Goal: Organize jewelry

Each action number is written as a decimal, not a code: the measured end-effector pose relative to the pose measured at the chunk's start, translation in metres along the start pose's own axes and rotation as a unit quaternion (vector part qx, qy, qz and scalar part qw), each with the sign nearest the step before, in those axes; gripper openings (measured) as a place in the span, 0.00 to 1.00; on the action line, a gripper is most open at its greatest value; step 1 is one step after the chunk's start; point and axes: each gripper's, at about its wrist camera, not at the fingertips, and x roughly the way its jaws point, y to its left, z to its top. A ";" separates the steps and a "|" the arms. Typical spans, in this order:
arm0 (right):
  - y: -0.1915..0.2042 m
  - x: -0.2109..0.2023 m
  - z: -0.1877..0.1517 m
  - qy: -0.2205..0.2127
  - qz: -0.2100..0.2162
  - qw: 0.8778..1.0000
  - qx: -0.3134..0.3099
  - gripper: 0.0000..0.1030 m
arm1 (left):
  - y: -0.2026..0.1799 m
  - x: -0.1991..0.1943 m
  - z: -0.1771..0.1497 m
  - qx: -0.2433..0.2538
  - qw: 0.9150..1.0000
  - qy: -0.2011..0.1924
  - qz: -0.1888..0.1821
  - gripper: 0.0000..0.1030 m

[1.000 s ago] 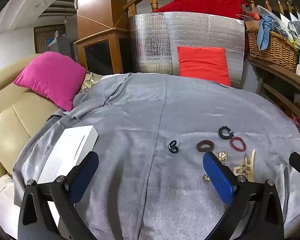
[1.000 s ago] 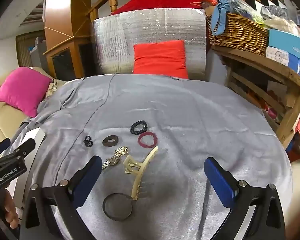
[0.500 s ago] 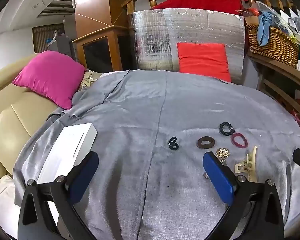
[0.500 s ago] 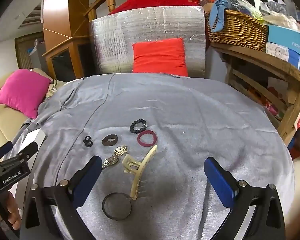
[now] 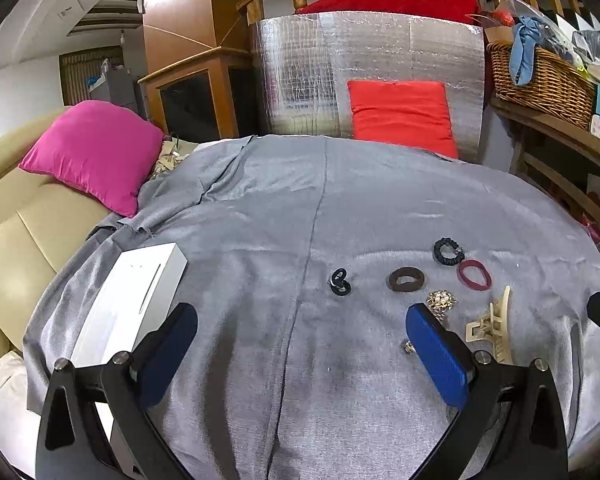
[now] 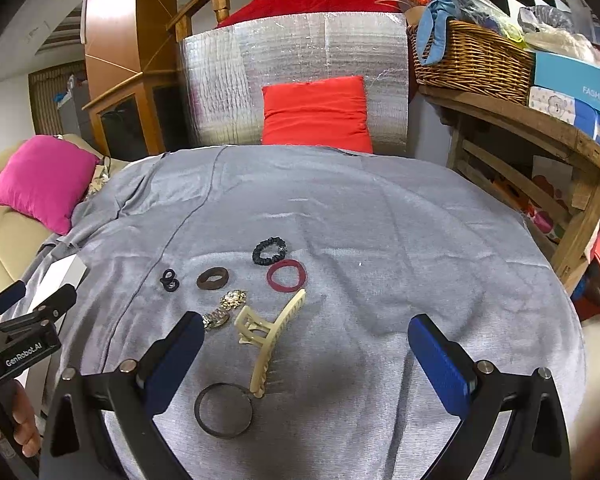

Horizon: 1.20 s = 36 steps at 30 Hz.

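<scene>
On the grey cloth lie a black scrunchie [image 6: 269,251], a maroon hair tie [image 6: 286,275], a brown hair tie [image 6: 212,278], a small black tie [image 6: 169,279], gold jewelry pieces [image 6: 233,299], a cream claw clip [image 6: 271,334] and a dark ring [image 6: 223,410]. My right gripper [image 6: 304,360] is open and empty, just above the clip and ring. My left gripper [image 5: 300,348] is open and empty, left of the items; the small black tie [image 5: 340,281], brown tie [image 5: 406,279] and clip [image 5: 492,326] show ahead. A white box [image 5: 134,300] lies at the left.
A pink cushion [image 5: 94,152] rests on the beige sofa at the left. A red cushion [image 6: 316,114] leans on a silver foil panel at the back. A wooden shelf with a wicker basket [image 6: 472,62] stands at the right.
Both views have shifted slightly; the items sit a little farther ahead. Both grippers stay open and nothing on the cloth has moved.
</scene>
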 end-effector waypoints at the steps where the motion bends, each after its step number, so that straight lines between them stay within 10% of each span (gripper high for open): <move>1: 0.000 0.000 0.000 0.001 0.000 1.000 0.000 1.00 | 0.000 0.001 0.000 0.001 1.000 0.001 0.000 1.00; 36: 0.020 0.014 -0.006 0.024 0.022 0.999 -0.017 1.00 | 0.011 0.024 -0.006 0.002 0.999 0.049 -0.002 1.00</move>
